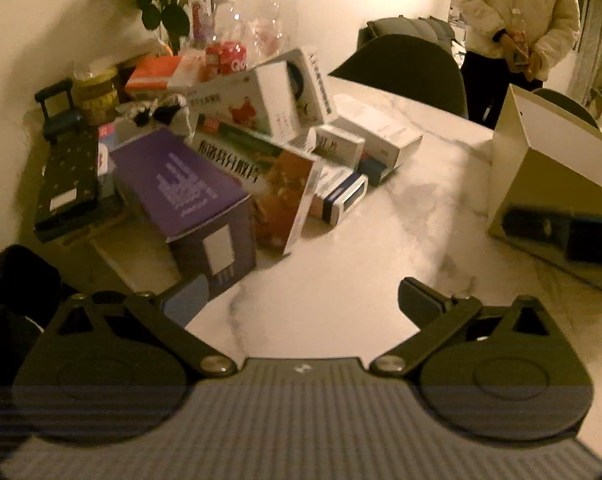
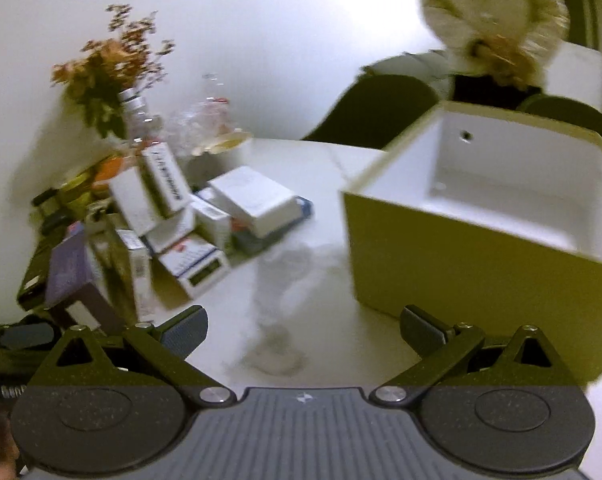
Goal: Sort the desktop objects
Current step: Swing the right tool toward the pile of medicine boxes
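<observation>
You hold both the left gripper [image 1: 303,300] and right gripper [image 2: 303,330] with fingers spread and empty above the worktop [image 1: 361,248], box pile [image 1: 237,160] left, open bin [image 2: 501,208] right

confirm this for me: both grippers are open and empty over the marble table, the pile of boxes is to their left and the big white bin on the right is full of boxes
One thing is off: the big white open-topped bin is not full. The right wrist view shows its white inside bare, no boxes. The rest holds: left gripper and right gripper open and empty over the white marble table, pile of cardboard boxes on their left.
</observation>
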A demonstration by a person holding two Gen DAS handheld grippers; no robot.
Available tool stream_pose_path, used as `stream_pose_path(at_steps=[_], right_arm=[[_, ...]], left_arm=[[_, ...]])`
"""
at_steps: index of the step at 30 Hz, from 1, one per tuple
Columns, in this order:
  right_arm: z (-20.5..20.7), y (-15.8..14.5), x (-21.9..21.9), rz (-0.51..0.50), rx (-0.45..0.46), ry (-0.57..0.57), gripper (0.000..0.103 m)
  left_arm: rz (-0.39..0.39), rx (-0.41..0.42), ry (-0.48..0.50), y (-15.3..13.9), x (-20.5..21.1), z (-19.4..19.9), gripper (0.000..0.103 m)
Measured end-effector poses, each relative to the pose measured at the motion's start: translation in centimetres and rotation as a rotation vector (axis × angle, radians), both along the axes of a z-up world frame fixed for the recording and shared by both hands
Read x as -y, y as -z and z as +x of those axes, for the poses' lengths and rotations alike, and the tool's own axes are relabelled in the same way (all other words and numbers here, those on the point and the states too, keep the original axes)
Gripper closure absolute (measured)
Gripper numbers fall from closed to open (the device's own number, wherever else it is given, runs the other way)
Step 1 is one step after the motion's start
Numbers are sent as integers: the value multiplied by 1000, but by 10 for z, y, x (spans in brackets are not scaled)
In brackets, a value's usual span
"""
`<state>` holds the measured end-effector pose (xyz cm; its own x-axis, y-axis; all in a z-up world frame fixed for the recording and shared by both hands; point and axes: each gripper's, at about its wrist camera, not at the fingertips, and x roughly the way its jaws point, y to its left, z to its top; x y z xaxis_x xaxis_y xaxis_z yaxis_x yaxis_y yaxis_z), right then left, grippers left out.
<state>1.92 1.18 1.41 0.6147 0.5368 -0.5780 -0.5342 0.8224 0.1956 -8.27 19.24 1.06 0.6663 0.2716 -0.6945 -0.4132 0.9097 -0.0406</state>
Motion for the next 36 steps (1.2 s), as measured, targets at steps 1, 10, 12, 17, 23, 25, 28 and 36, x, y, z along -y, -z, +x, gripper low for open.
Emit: stream_pose_path(at_steps=[1,10,12,17,23,25,28,36], right_arm=[[2,-3,-7,1,0,-31,0],[8,-33,-72,13,-30,-358,1],[9,-38,-89,14,-46,-418,3],[13,-43,-128,-25,-75,-515,5],[11,-41,-175,-84,-103,-622,9],[11,-39,-192,-111,-108,-642,9],[13,-31,-216,-150,-126,-660,12],[19,-12,-253,-212,-173,-671,15]], left_arm=[[-13,-7,6,2,-4,-4,0],[-13,-41,27,7,-28,-22,0],[-35,-46,25,8,-35,-25,0],[-45,-40,10,10,-45,-32,0],[-40,-26,-18,10,-57,-39,0],[-35,-25,-34,10,-62,-41,0],[-33,-28,-58,10,-68,-44,0],[-52,-31,-76,14,-79,-48,0]])
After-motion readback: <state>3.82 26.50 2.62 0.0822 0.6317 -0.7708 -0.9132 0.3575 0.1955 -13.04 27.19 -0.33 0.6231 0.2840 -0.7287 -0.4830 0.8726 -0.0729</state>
